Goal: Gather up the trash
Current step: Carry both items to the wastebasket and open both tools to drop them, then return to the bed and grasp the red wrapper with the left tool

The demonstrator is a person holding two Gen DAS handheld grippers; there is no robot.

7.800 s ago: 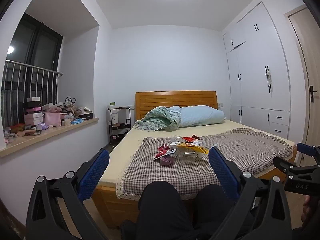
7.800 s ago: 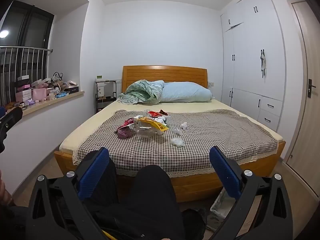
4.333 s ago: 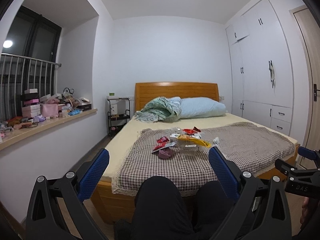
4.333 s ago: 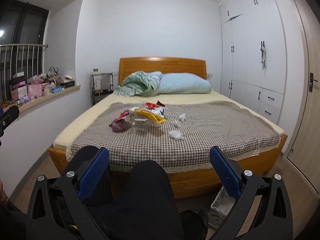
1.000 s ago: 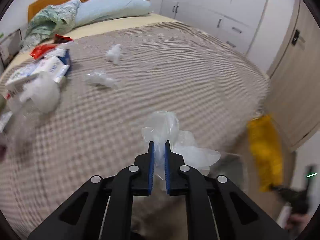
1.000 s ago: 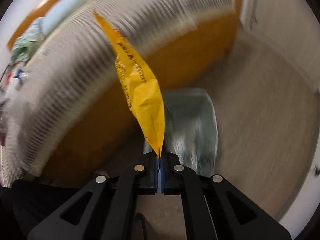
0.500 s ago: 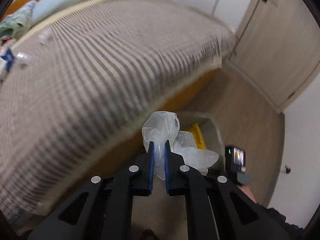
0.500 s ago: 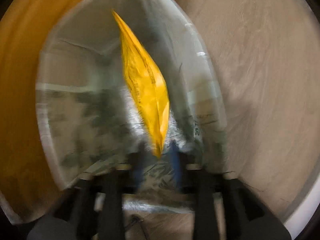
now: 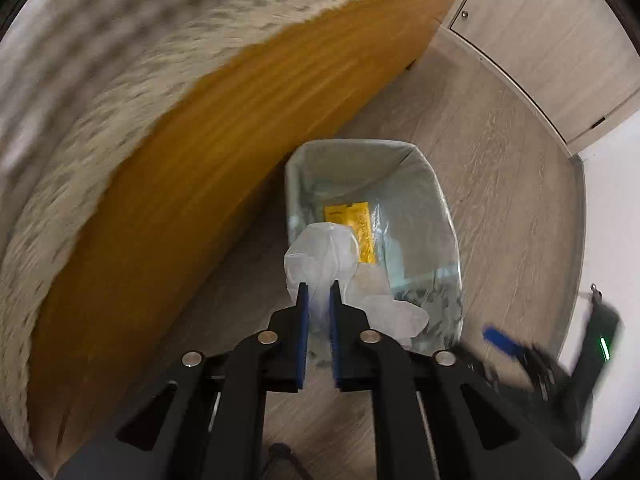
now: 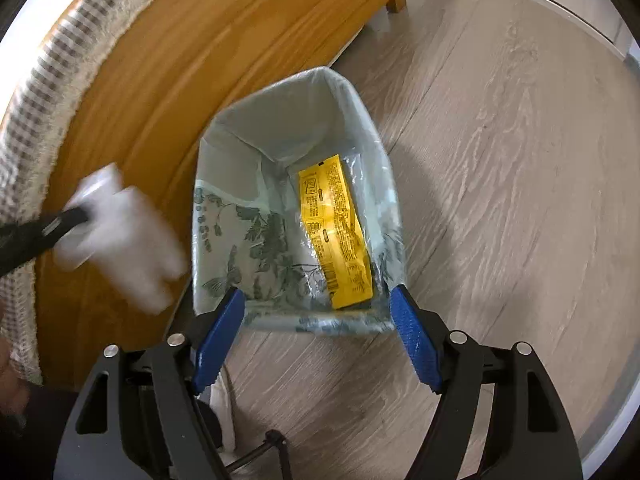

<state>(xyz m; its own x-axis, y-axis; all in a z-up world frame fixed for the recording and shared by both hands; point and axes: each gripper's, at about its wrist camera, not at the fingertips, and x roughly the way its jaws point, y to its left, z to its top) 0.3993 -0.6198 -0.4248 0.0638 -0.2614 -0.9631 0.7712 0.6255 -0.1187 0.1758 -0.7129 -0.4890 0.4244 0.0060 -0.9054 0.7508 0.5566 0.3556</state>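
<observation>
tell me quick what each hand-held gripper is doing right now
Left hand-held gripper: closed on the crumpled clear plastic, jaws starting to open.
Right hand-held gripper: jaws opening, nothing between them; the yellow wrapper lies in the bin.

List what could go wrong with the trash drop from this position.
1. The left gripper, jaws starting to open, holds the crumpled clear plastic near the trash bin's rim; light plastic may drift onto the floor.
2. Plastic might cling to the pads.
3. The right gripper, opening and empty, hangs close above the bin beside the left; the two could collide.
</observation>
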